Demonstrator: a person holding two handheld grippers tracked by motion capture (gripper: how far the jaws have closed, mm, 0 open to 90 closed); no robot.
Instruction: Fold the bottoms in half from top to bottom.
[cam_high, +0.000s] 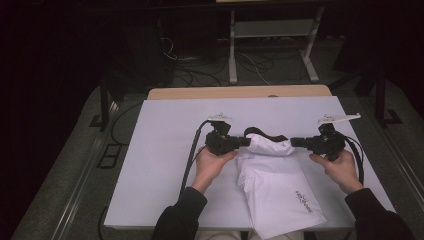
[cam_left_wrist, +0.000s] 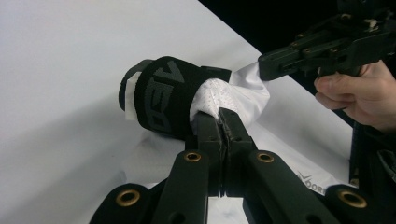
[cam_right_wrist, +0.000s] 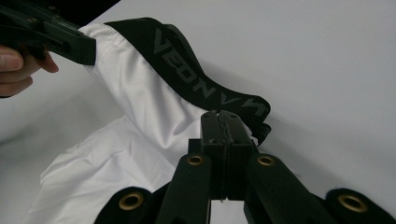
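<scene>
**Inspector:** What was laid out, starting with the largest item?

**Observer:** A white-covered worktop, with a white garment lying on its near half. The lower part of the garment hung over the near edge, and small dark print sat near its right side.

**Inspector:** And the garment's top end?

**Observer:** The black waistband, with grey lettering, was bunched and raised off the worktop between the two grippers.

**Inspector:** Pose of the hands?

**Observer:** Both forearms, in dark sleeves, came in from the near edge. The left hand cupped its tool from below, palm up; the right hand did the same. The tools pointed level toward each other.

**Inspector:** Gripper states?

**Observer:** The left gripper was clamped tight on white mesh fabric just below the waistband. The right gripper was clamped tight on the waistband's opposite end, where band met white cloth.
</scene>
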